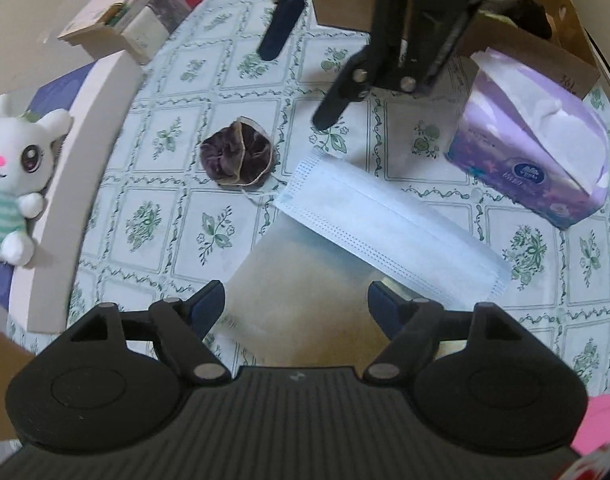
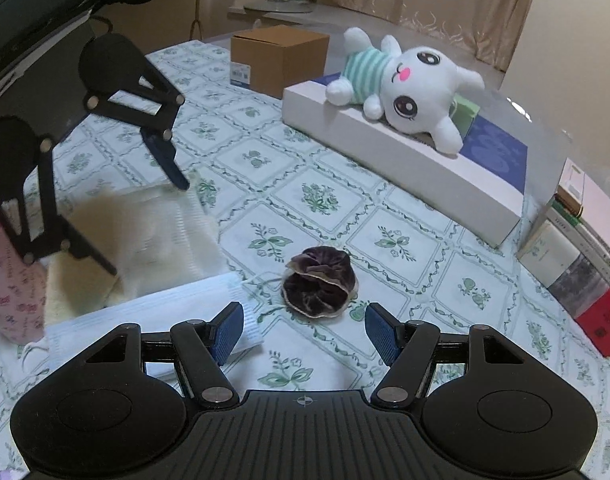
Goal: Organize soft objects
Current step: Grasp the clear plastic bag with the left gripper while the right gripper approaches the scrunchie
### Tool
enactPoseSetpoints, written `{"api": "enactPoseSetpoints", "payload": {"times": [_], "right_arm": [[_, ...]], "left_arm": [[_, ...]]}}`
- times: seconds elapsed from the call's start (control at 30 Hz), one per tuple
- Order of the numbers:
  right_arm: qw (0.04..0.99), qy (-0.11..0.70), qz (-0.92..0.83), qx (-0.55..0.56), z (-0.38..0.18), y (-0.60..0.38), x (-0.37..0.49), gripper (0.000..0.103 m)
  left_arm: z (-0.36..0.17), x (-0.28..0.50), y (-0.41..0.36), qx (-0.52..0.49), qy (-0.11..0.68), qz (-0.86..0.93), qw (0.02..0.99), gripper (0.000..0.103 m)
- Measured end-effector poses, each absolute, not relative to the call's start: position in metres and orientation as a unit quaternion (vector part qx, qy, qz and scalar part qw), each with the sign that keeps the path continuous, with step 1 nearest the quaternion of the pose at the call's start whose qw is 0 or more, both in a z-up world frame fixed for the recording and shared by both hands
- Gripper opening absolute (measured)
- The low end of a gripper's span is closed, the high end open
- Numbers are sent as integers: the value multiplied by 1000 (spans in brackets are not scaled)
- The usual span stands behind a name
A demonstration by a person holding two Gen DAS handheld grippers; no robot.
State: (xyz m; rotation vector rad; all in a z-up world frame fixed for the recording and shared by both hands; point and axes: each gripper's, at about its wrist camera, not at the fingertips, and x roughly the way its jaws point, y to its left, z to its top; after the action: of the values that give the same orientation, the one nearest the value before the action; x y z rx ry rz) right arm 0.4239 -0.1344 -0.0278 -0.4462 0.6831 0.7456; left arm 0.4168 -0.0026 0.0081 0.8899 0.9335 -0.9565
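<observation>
Looking from the left wrist, the left hand-held gripper [image 1: 295, 306] hangs spread above a blurred cream cloth [image 1: 305, 300] beside a blue face mask [image 1: 389, 224].

From the right wrist, the right hand-held gripper [image 2: 303, 330] is spread before a dark scrunchie [image 2: 321, 282] on the floral counter [image 2: 385, 240]; open space surrounds it, and a plush bunny [image 2: 409, 88] lies on a white box [image 2: 405, 152] behind.

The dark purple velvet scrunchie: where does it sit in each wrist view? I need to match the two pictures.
Left wrist view: the dark purple velvet scrunchie lies left of centre on the floral tablecloth, just left of the pale blue face mask.
Right wrist view: the scrunchie lies centre frame, just ahead of the right gripper and its open jaws.
Shared landmark: the white plush bunny in a striped shirt, lying on the white box.
</observation>
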Motion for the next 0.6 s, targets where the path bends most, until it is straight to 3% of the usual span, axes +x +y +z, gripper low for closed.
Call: {"api": "enactPoseSetpoints", "payload": {"times": [0.13, 0.23, 0.47, 0.6], "right_arm": [[851, 332, 356, -198, -37, -134, 435, 75], [849, 338, 354, -197, -44, -132, 441, 76], [850, 341, 354, -191, -49, -127, 448, 76], [850, 337, 355, -194, -49, -120, 452, 76]], "left_arm": [[-2, 422, -6, 396, 423, -431, 691, 59], [-8, 422, -6, 393, 426, -436, 689, 40], [-7, 425, 3, 363, 428, -432, 706, 8], [5, 432, 16, 335, 421, -422, 730, 2]]}}
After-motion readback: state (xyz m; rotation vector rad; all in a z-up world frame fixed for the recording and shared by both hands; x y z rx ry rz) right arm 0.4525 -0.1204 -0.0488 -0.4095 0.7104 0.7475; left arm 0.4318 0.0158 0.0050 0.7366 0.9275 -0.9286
